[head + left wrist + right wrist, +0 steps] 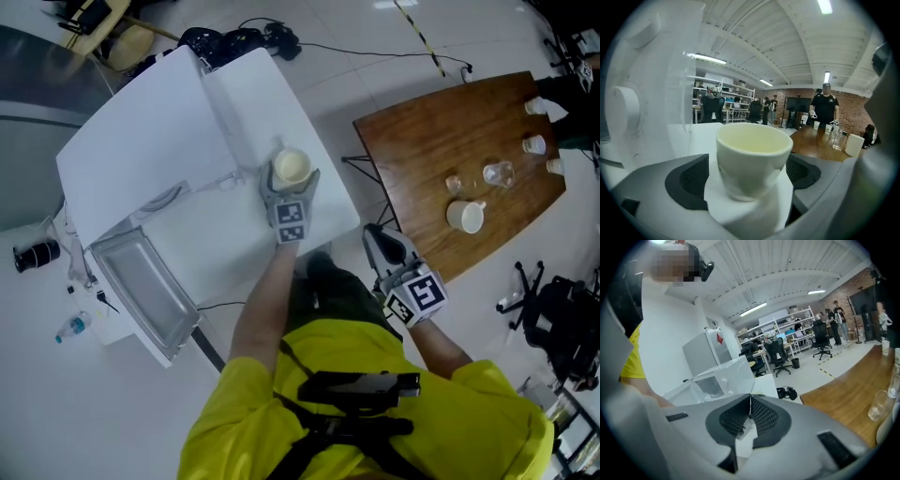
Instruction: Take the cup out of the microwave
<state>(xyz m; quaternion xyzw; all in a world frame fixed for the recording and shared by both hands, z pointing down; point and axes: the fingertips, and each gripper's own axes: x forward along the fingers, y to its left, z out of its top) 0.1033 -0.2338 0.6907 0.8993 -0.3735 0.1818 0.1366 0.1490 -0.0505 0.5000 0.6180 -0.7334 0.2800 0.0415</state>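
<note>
A cream cup (291, 166) stands on the white table (281, 89), just right of the white microwave (141, 141), whose door (141, 286) hangs open. My left gripper (290, 176) is open with a jaw on each side of the cup. In the left gripper view the cup (752, 157) fills the middle, and bare table shows between it and the left pad (686, 180). My right gripper (377, 236) hangs close to the person's body, off the white table. It is shut, its pads (761, 416) meeting with nothing between them.
A wooden table (422, 131) at the right carries a white mug (466, 216), a glass (497, 173) and small cups. Black cables (234, 39) lie on the floor behind the white table. A water bottle (73, 328) lies at the left. A person (826, 105) stands by the wooden table.
</note>
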